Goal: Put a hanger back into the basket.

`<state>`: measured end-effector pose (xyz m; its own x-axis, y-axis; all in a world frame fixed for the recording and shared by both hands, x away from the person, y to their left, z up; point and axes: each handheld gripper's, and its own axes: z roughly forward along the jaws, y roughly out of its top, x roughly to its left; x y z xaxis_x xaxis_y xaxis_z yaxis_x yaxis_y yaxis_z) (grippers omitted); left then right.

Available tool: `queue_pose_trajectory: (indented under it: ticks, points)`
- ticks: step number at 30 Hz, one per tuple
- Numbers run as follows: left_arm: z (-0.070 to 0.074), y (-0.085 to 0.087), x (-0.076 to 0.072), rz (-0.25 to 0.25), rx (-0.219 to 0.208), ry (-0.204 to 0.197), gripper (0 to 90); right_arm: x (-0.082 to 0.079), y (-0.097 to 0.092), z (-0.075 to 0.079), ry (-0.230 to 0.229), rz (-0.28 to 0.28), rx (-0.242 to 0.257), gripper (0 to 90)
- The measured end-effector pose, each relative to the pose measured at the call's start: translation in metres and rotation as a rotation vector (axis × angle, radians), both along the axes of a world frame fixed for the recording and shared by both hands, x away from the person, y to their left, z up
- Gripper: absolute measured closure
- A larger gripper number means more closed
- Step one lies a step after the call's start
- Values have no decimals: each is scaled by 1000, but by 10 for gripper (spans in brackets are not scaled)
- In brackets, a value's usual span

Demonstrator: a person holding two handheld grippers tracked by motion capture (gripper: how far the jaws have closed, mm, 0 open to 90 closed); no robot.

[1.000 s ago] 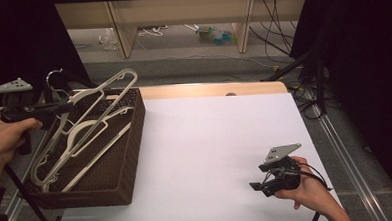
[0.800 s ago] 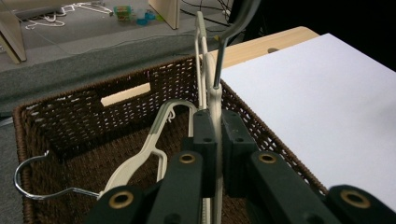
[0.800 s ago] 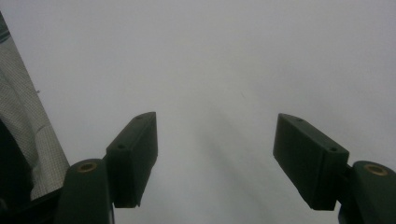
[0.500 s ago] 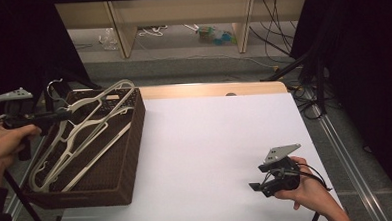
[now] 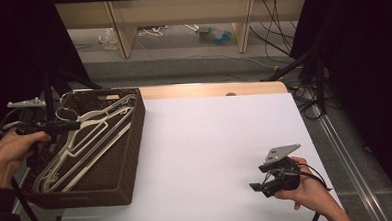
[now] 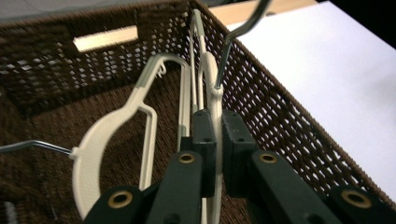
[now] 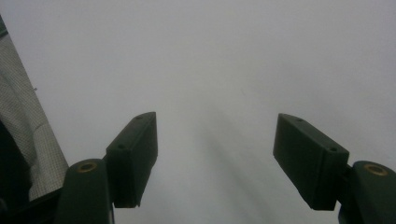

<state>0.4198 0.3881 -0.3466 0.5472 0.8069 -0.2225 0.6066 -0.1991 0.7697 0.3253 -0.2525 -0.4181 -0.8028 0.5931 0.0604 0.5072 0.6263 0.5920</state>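
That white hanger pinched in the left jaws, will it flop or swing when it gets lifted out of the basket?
The white hanger looks like thin moulded plastic, so probably stiff and light. The left gripper is shut on it near the metal hook, so its long arms may swing or twist. Lying among other hangers in the basket, it could snag them.

Metal hook of the clamped white plastic hanger (image 6: 215,105) cut off by top edge in left gripper view. Second white hanger (image 6: 116,135): hook wire clipped at left edge. Floor of brown woven wicker basket (image 5: 131,158) partly hidden under hangers.
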Motion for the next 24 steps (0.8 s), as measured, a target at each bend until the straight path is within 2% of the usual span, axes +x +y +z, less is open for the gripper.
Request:
queue_pose_trajectory:
  ticks: [1,3,4,5,6,7,9,12,14,15,16,17,18,20,21,22,24]
  points:
    - [-2,-1,1,0,6,13,850,1,0,-1,-11,4,-1,318]
    - [-7,-1,2,11,35,14,851,0,1,-2,-6,-9,7,318]
    - [-11,-2,3,11,46,31,851,0,1,-2,-6,-9,7,318]
    - [-14,-1,4,-1,73,40,849,0,1,-2,-5,-9,7,318]
    - [-18,-3,5,18,50,37,848,0,1,-2,-5,-8,7,318]
    - [-20,-4,6,23,45,45,846,0,1,-1,-5,-9,6,318]
    - [-24,-2,8,24,78,51,846,1,0,-1,-8,4,-2,317]
    - [-27,2,10,81,70,44,836,0,0,-2,-9,-5,6,317]
    - [-31,6,11,114,72,25,825,0,0,-2,-8,-4,7,316]
    - [-33,7,12,128,67,20,818,0,-1,-1,9,-2,1,316]
    - [-34,11,12,171,92,30,808,0,-1,0,8,-5,2,316]
    - [-35,13,13,173,123,32,797,1,-1,-1,2,-6,1,316]
    - [-36,18,13,163,172,28,791,1,-1,0,4,-5,2,316]
    - [-39,19,14,193,167,15,764,0,-1,0,4,-4,3,316]
    - [-40,20,14,182,176,2,766,0,0,-1,5,-3,3,316]
    - [-41,22,13,179,191,11,762,1,0,-1,2,0,3,316]
    - [-41,23,11,199,184,15,728,1,1,-3,-10,-1,8,316]
